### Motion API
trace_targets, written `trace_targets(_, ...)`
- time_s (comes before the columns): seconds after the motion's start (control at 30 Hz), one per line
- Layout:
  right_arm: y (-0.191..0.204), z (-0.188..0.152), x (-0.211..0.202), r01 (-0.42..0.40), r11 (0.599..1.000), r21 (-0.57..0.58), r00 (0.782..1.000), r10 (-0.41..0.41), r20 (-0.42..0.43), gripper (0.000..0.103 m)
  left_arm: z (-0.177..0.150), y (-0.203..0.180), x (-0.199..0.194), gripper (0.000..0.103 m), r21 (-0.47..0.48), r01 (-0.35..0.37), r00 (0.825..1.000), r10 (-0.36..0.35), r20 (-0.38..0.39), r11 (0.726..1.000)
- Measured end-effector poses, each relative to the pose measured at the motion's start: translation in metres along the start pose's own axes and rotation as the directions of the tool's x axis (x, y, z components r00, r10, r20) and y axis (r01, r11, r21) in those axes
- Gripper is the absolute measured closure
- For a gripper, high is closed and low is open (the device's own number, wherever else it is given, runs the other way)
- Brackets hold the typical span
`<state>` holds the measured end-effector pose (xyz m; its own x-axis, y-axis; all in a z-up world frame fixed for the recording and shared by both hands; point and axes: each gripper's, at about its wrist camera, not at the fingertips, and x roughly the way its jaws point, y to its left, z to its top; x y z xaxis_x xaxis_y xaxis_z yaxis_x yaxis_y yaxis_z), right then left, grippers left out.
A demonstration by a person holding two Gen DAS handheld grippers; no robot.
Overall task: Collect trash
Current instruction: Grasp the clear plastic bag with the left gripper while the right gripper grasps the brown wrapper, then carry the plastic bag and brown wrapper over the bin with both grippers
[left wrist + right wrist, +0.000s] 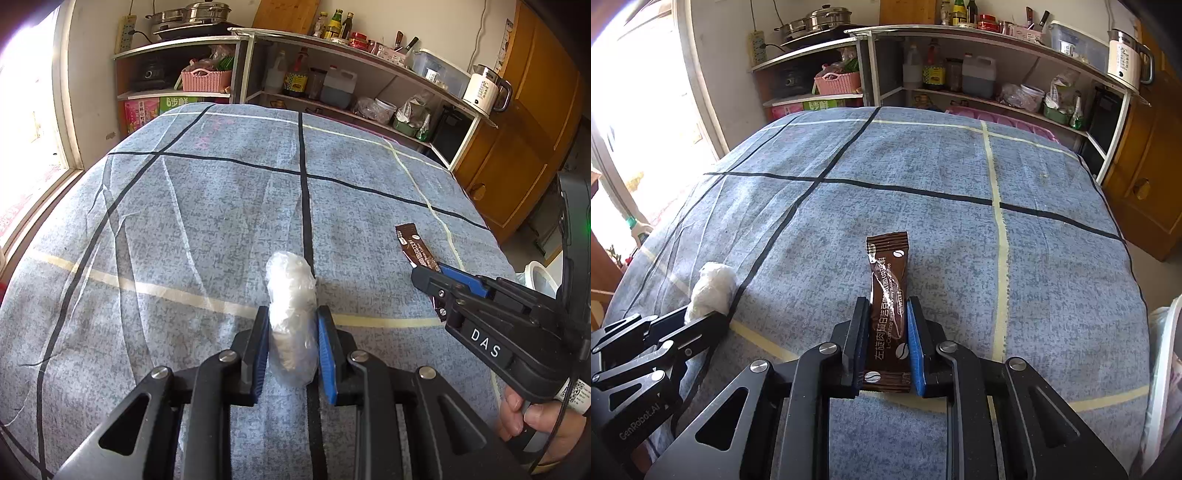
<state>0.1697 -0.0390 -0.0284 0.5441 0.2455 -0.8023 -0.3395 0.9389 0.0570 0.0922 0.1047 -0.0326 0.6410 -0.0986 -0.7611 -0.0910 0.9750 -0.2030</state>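
1. Trash: from my left wrist I count one plastic wad and one brown sachet. My left gripper pinches the wad over the blue checked cloth; shelves stand behind.
2. From my right wrist, my right gripper clamps the sachet, level above the cloth; the wad sits left in my left gripper.

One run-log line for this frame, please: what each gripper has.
left gripper: shut on crumpled clear plastic wad | right gripper: shut on brown coffee sachet | both over blue checked cloth
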Motion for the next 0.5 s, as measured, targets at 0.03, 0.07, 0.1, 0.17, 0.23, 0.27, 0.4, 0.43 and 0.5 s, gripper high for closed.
trace_targets(0.03, -0.001, 0.0, -0.001, 0.0, 1.0, 0.002, 1.0, 0.0, 0.003, 0.083, 0.0, -0.001, 0.0, 0.077, 0.003, -0.003, 1.0, 0.003, 0.0, 1.0)
trace_targets(0.07, -0.002, -0.001, -0.002, -0.004, 1.0, 0.007, 1.0, 0.004, 0.005, 0.083, 0.0, -0.002, 0.0, 0.077, 0.004, -0.004, 1.0, 0.004, 0.0, 1.0)
trace_targets(0.1, -0.003, -0.002, -0.004, -0.007, 1.0, 0.012, 1.0, 0.007, 0.008, 0.083, 0.0, -0.002, -0.001, 0.077, 0.008, -0.003, 1.0, 0.003, 0.002, 1.0)
trace_targets(0.17, -0.005, -0.002, -0.007, -0.013, 1.0, 0.022, 1.0, 0.013, 0.015, 0.083, 0.0, -0.005, -0.003, 0.077, 0.012, -0.008, 1.0, 0.008, 0.007, 1.0)
trace_targets(0.23, -0.008, -0.004, -0.013, -0.022, 0.999, 0.032, 0.999, 0.021, 0.026, 0.083, 0.001, -0.006, -0.006, 0.077, 0.019, -0.01, 1.0, 0.01, 0.012, 1.0)
trace_targets(0.27, -0.008, -0.003, -0.015, -0.025, 0.999, 0.038, 0.999, 0.024, 0.033, 0.083, 0.002, -0.007, -0.008, 0.077, 0.021, -0.01, 1.0, 0.01, 0.016, 1.0)
trace_targets(0.4, -0.017, -0.005, -0.032, -0.041, 0.997, 0.066, 0.997, 0.037, 0.067, 0.083, 0.004, -0.015, -0.016, 0.077, 0.041, -0.006, 0.999, 0.005, 0.034, 0.999)
trace_targets(0.43, -0.019, -0.005, -0.037, -0.041, 0.997, 0.073, 0.997, 0.036, 0.075, 0.083, 0.005, -0.018, -0.017, 0.077, 0.047, -0.002, 0.999, 0.0, 0.038, 0.999)
trace_targets(0.5, -0.025, -0.007, -0.045, -0.041, 0.995, 0.086, 0.995, 0.033, 0.09, 0.083, 0.007, -0.026, -0.022, 0.077, 0.06, 0.004, 0.999, -0.007, 0.048, 0.998)
